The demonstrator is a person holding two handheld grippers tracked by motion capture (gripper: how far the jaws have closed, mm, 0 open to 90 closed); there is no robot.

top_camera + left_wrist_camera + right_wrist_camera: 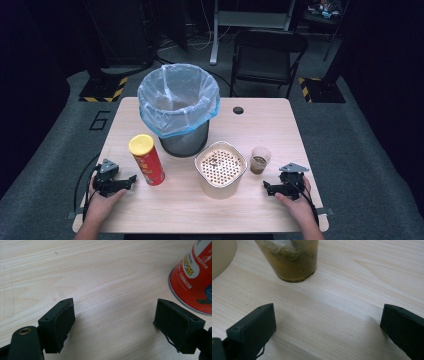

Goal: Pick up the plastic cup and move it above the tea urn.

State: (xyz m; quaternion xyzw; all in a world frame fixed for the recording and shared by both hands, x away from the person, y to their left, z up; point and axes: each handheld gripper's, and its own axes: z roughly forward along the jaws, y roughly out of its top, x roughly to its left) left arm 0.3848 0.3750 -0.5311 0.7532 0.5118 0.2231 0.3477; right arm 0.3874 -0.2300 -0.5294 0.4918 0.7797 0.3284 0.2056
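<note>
wooden table (175, 210), both grippers resting with wide, empty jaws: left gripper (131, 179) beside the red can (147, 160), right gripper (266, 187) facing the plastic cup (259, 160). likely pre-grasp; next, reach in and close.

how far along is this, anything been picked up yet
Nothing looks done: the chip can, strainer tub and cup of murky liquid all stand on the table. Both hand-held grippers, left and right, sit open and empty. All the handling is left.
</note>
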